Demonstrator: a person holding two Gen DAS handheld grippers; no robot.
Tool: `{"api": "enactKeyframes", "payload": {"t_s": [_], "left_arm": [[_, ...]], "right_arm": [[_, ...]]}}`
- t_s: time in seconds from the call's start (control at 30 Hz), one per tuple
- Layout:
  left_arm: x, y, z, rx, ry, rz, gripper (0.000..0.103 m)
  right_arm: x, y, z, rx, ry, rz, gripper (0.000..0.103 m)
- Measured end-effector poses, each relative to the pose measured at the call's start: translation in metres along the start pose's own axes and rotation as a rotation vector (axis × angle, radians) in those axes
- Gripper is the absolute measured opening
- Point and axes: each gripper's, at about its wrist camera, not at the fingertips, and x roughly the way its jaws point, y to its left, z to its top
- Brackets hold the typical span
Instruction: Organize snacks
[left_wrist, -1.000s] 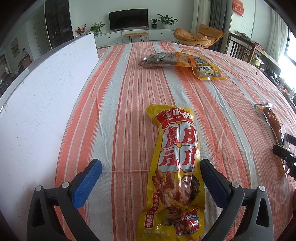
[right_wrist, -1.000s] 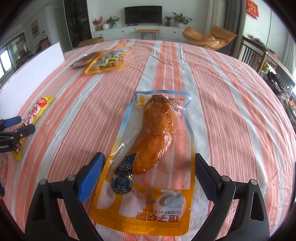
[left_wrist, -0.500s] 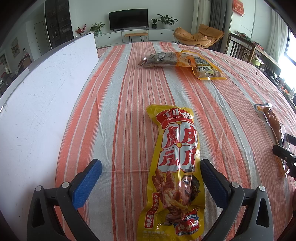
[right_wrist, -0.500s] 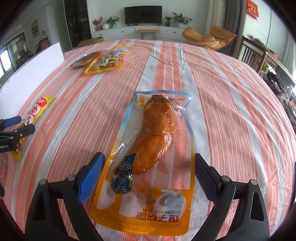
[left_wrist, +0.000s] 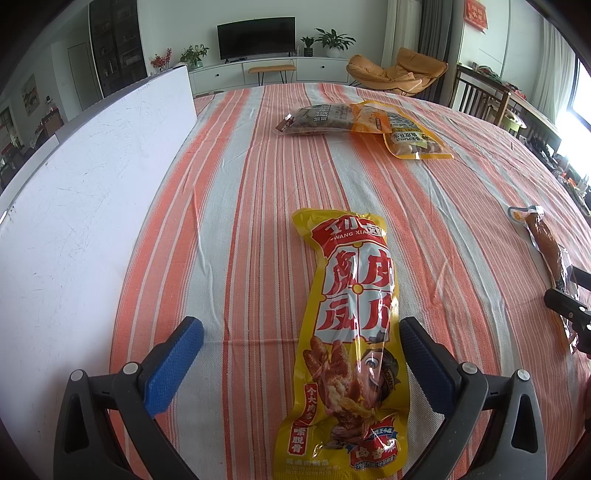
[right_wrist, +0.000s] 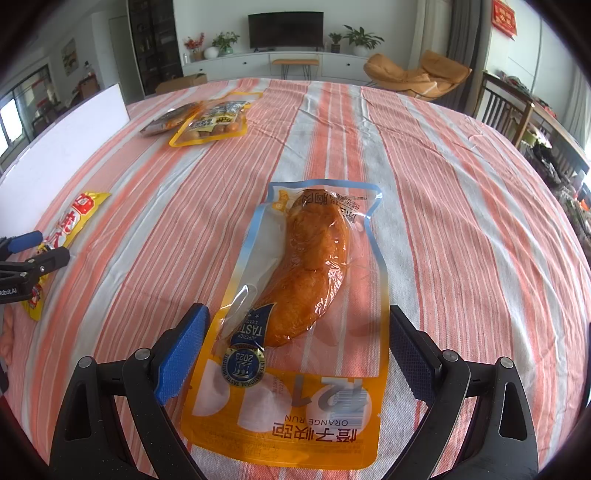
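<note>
On an orange-striped tablecloth in a living room with a television, both grippers are hovering, fingers spread: the left gripper straddling a yellow snack packet, the right gripper straddling a chicken pouch.

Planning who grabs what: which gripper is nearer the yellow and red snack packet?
Left. The left gripper straddles the yellow and red packet, open. The right gripper is off to its right, straddling the chicken pouch.

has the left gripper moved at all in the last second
No. In the left wrist view the yellow snack pack and the white board sit in the same places as before, so the left gripper has stayed put, fingers open.
</note>
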Motion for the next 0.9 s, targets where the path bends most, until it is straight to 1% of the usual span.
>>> {"api": "enactKeyframes", "payload": {"t_s": [0.47, 0.53, 0.6, 0.63, 0.73, 0.77, 0.8, 0.83, 0.87, 0.9], "left_arm": [[0.0, 0.0, 0.0, 0.0, 0.0, 0.0, 0.103], [0.0, 0.0, 0.0, 0.0, 0.0, 0.0, 0.103], [0.0, 0.0, 0.0, 0.0, 0.0, 0.0, 0.103], [0.0, 0.0, 0.0, 0.0, 0.0, 0.0, 0.103], [0.0, 0.0, 0.0, 0.0, 0.0, 0.0, 0.103], [0.0, 0.0, 0.0, 0.0, 0.0, 0.0, 0.103], [0.0, 0.0, 0.0, 0.0, 0.0, 0.0, 0.103], [0.0, 0.0, 0.0, 0.0, 0.0, -0.001, 0.103], [0.0, 0.0, 0.0, 0.0, -0.001, -0.001, 0.103], [0.0, 0.0, 0.0, 0.006, 0.002, -0.002, 0.103]], "right_arm": [[0.001, 0.0, 0.0, 0.0, 0.0, 0.0, 0.096], [-0.002, -0.002, 0.0, 0.01, -0.005, 0.014, 0.095], [-0.009, -0.013, 0.002, 0.068, -0.04, 0.087, 0.094], [-0.015, -0.02, 0.005, 0.108, -0.059, 0.111, 0.094], [-0.041, -0.047, 0.022, 0.226, -0.111, 0.146, 0.094], [-0.044, -0.05, 0.031, 0.243, -0.106, 0.166, 0.094], [-0.043, -0.051, 0.041, 0.252, -0.073, 0.185, 0.094], [-0.037, -0.048, 0.051, 0.248, -0.006, 0.207, 0.094], [-0.024, -0.043, 0.06, 0.231, 0.09, 0.226, 0.092], [-0.011, -0.037, 0.064, 0.22, 0.184, 0.232, 0.092]]}}
